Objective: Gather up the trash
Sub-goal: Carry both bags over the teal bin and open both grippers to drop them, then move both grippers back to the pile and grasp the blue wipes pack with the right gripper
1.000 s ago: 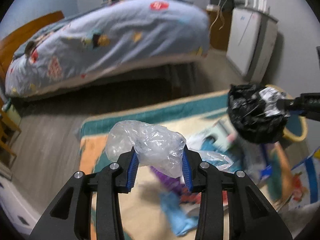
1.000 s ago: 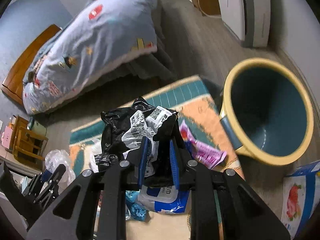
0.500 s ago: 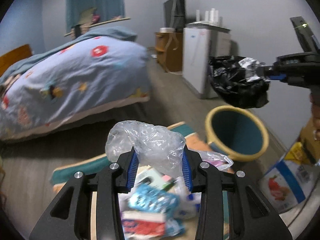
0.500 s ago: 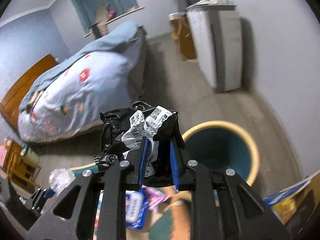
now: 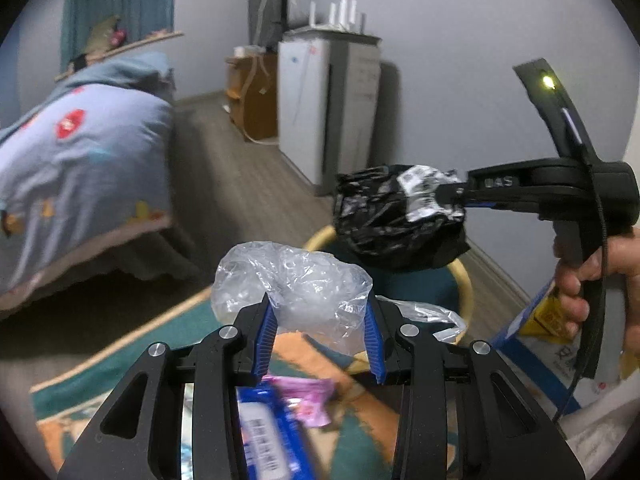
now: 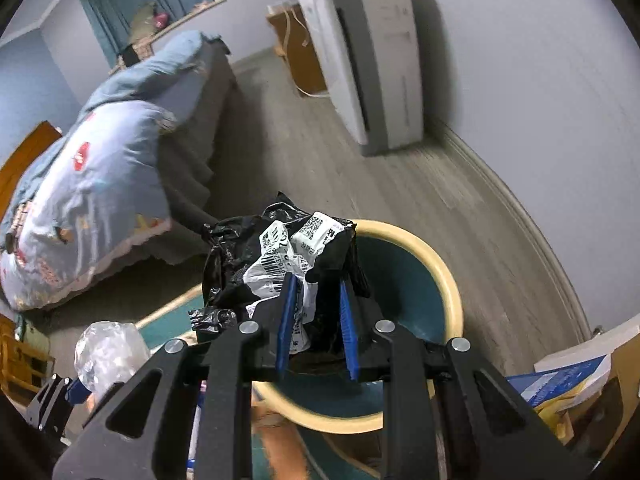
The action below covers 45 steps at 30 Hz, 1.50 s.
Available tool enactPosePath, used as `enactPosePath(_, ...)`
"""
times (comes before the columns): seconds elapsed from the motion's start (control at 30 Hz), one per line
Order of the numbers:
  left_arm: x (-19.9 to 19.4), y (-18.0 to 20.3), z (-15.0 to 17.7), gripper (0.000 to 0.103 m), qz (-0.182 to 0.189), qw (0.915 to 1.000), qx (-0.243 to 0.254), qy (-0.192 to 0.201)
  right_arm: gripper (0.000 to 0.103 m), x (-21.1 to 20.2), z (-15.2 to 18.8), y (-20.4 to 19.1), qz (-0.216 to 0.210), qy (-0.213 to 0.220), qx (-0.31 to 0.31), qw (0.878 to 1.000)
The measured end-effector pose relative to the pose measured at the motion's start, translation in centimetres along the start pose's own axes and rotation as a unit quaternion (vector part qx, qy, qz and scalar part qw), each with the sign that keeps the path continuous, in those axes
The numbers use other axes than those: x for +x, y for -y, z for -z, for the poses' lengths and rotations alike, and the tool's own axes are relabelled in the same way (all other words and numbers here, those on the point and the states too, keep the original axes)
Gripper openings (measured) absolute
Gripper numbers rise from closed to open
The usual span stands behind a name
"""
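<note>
My left gripper [image 5: 320,320] is shut on a crumpled clear plastic bag [image 5: 296,284], held above the rug just short of the bin. My right gripper [image 6: 316,304] is shut on a crumpled black plastic bag with a white label [image 6: 276,260]. That black bag [image 5: 396,212] hangs over the mouth of the round bin [image 6: 444,280], which has a cream rim and a teal inside. In the right wrist view the clear bag [image 6: 106,348] shows at the lower left. A hand [image 5: 592,280] holds the right gripper's handle.
Blue and pink wrappers [image 5: 276,412] lie on the teal and orange rug [image 5: 132,356] under my left gripper. A bed with a blue quilt [image 6: 96,184] is on the left, a white appliance [image 6: 372,52] by the wall, boxes [image 6: 568,376] at right.
Both grippers have swept across from over the rug toward the bin, each keeping its bag. The black bag now hangs over the bin's mouth, and the views have tilted up toward the far wall.
</note>
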<state>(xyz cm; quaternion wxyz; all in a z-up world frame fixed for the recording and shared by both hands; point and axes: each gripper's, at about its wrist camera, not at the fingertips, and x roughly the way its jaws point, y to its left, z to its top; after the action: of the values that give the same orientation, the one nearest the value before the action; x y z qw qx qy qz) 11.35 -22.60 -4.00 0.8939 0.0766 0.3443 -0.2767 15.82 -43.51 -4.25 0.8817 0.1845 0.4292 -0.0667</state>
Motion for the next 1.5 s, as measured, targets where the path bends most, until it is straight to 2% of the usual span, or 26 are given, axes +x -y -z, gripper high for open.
enactPosePath(0.13,2.8,1.8,0.2,0.040,0.011,0.9998,0.016,-0.007,0.021,1.6,0.3,1.7,0.020,-0.013,0.015,1.000)
enactPosePath(0.3,6.2,2.7,0.2,0.040,0.027,0.9994,0.009,-0.022,0.021,2.4,0.6,4.0,0.043,-0.018,0.038,0.998)
enactPosePath(0.47,7.4,3.3,-0.1,0.040,0.034,0.9991,0.017,-0.015,0.021,1.8,0.5,5.2,0.038,-0.006,0.062,0.997)
enactPosePath(0.6,7.6,3.7,-0.2,0.047,0.042,0.9988,0.024,-0.006,0.023,1.4,0.5,5.3,0.044,0.005,0.059,0.997)
enactPosePath(0.63,7.6,3.8,-0.1,0.051,0.045,0.9987,0.025,-0.005,0.023,1.4,0.4,5.3,0.045,0.005,0.060,0.997)
enactPosePath(0.67,7.7,3.9,-0.1,0.060,0.044,0.9987,0.027,-0.003,0.025,1.5,0.4,5.3,0.045,0.004,0.061,0.997)
enactPosePath(0.7,7.6,3.9,-0.2,0.069,0.041,0.9987,0.029,0.000,0.028,1.6,0.4,5.4,0.045,0.002,0.062,0.997)
enactPosePath(0.73,7.5,3.9,-0.1,0.072,0.041,0.9987,0.030,0.004,0.029,1.6,0.4,5.3,0.046,0.002,0.061,0.997)
enactPosePath(0.8,7.4,3.7,-0.2,0.078,0.040,0.9987,0.031,0.006,0.042,1.6,0.3,5.3,0.053,0.003,0.060,0.997)
enactPosePath(0.93,7.3,3.2,-0.2,0.087,0.032,0.9992,0.024,0.006,0.057,1.5,0.3,5.5,0.057,0.007,0.067,0.996)
enactPosePath(1.03,7.2,2.9,-0.1,0.092,0.020,0.9996,0.020,0.006,0.073,1.5,0.2,5.5,0.056,0.006,0.065,0.996)
enactPosePath(1.1,7.0,2.6,-0.4,0.094,0.004,0.9998,0.019,0.004,0.090,1.4,0.2,5.2,0.054,0.008,0.061,0.997)
enactPosePath(1.17,6.7,2.2,-0.4,0.094,-0.003,0.9999,0.015,0.006,0.096,1.1,0.2,5.0,0.051,0.013,0.057,0.997)
enactPosePath(1.5,3.6,0.1,-0.3,0.096,-0.019,0.9997,-0.013,0.012,0.097,0.6,0.3,3.7,0.047,0.006,0.050,0.998)
